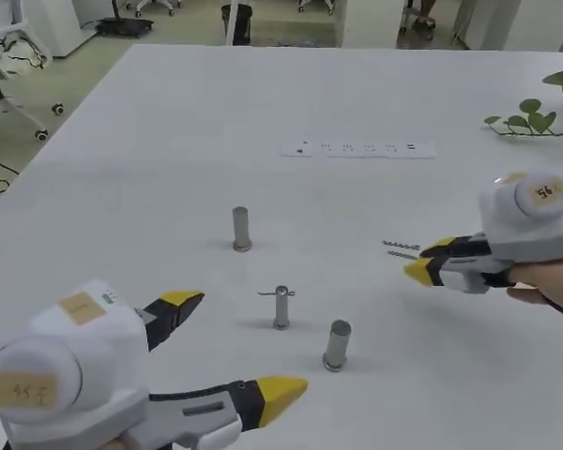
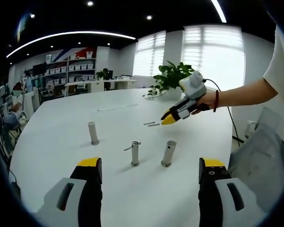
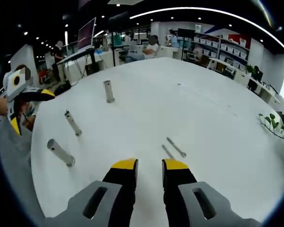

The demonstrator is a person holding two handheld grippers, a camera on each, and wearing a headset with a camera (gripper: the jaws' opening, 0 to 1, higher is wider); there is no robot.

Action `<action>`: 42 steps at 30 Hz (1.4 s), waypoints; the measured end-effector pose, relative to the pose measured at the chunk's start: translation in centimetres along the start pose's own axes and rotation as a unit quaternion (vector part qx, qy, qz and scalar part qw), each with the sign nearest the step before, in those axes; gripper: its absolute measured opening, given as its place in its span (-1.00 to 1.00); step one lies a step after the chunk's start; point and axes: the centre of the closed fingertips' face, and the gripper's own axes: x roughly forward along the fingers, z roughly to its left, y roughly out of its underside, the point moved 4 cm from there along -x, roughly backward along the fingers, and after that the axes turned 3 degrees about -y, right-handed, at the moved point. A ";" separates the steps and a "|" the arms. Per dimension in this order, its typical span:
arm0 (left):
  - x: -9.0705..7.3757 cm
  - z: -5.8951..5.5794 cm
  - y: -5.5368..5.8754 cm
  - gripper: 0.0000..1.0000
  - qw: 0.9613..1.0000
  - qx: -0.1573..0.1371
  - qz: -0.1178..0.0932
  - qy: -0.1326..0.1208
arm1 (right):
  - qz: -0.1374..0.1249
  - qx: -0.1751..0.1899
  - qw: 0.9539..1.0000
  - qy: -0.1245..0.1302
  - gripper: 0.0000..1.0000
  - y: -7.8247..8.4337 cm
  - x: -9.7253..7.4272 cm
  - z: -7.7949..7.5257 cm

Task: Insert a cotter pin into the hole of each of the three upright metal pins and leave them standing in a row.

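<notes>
Broadly, the white counter lies open. Its left edge runs diagonally up the head view toward the far edge, with floor and an office chair beyond, and wide bare surface surrounds the work. Three metal pins stand upright near the middle, well apart from every edge. They are the far pin, the middle pin with a cotter pin crosswise through its top, and the near pin just to the right of it. Two loose cotter pins lie flat side by side further right, just ahead of the tips of the right claw, whose jaws are only slightly parted and grip nothing. The left claw hovers at the near side, released and spread wide, empty, with the three pins ahead of it. A leafy sprig reaches in from the right edge, and a label strip lies beyond the pins.
</notes>
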 end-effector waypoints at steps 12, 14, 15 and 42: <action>-0.1 0.2 0.0 0.68 1.000 0.002 -0.009 -0.001 | 0.037 -0.018 0.999 -0.005 -0.68 0.2 1.2 -2.9; -0.1 0.3 0.1 0.68 1.000 0.001 -0.008 -0.002 | 0.046 -0.015 0.999 -0.008 -0.68 0.3 1.5 -3.4; -0.1 0.3 0.0 0.68 1.000 0.000 -0.010 -0.001 | 0.051 -0.014 0.999 -0.011 -0.69 0.4 1.6 -3.6; 0.3 -0.1 -0.2 0.63 0.999 0.033 0.001 0.012 | 0.165 -0.110 0.978 -0.071 -0.81 0.8 2.9 -4.0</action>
